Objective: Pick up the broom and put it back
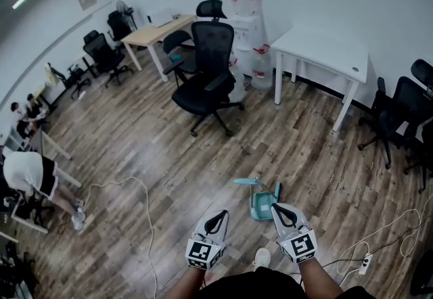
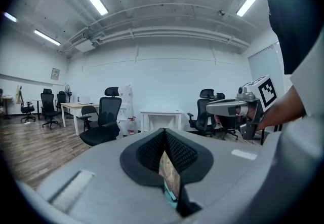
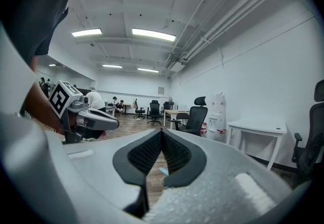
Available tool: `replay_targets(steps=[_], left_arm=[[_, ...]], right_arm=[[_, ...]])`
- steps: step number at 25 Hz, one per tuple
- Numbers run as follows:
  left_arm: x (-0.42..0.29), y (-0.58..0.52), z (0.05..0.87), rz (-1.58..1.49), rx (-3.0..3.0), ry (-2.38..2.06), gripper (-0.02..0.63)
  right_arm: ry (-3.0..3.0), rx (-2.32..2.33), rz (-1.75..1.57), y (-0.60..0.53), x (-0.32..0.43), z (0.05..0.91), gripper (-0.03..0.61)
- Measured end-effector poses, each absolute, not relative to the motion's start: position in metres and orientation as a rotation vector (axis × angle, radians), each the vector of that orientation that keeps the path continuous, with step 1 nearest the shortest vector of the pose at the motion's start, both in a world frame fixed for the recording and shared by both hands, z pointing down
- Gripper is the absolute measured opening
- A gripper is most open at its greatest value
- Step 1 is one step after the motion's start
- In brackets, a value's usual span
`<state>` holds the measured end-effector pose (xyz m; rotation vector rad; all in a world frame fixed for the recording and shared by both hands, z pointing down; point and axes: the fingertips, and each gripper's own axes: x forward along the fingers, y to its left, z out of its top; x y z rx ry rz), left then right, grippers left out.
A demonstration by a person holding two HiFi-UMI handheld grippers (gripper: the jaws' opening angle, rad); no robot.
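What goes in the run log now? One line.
left gripper: shut, empty | right gripper: shut, empty | broom: on floor, not held

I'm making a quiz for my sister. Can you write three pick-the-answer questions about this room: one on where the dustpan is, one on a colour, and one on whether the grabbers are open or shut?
1. Where is the dustpan?
A. on the white table
B. on the floor
C. on a chair seat

2. What colour is the office chair in the middle of the room?
A. red
B. black
C. yellow

3. How are the left gripper and the right gripper?
A. both shut and empty
B. both wide open
C. both shut on the dustpan

Answers:
1 B, it lies on the wooden boards just ahead of the jaw tips.
2 B, its seat, back and base are all black.
3 A, each gripper view shows the pads together with nothing between them.
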<state>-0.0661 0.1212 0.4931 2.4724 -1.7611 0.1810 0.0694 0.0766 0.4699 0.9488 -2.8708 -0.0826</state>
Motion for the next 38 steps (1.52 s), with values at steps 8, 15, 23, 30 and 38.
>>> replay_targets(steps=[8, 15, 23, 30, 38], left_arm=[[-0.061, 0.089, 0.489, 0.190, 2.429, -1.835, 0.018], [-0.070, 0.067, 0.491, 0.206, 2.395, -1.832, 0.018], [-0.106, 0.025, 0.494, 0.219, 2.395, -1.796, 0.018], [-0.137, -0.018, 0.495, 0.192, 2.454, -1.737, 0.018], [-0.167, -0.051, 0.510, 0.201, 2.485, -1.672, 0.018]], right_arm=[[-2.895, 0.867, -0.152, 0.042, 0.074, 0.472, 0.003], [-2.879, 0.824, -0.164, 0.018, 0.060, 0.474, 0.003], [-2.859, 0.854, -0.152, -0.019, 0.027, 0.473, 0.003], [-2.816, 0.909, -0.132, -0.053, -0.004, 0.477, 0.003], [-2.752, 0.990, -0.073, -0.077, -0.034, 0.489, 0.003]])
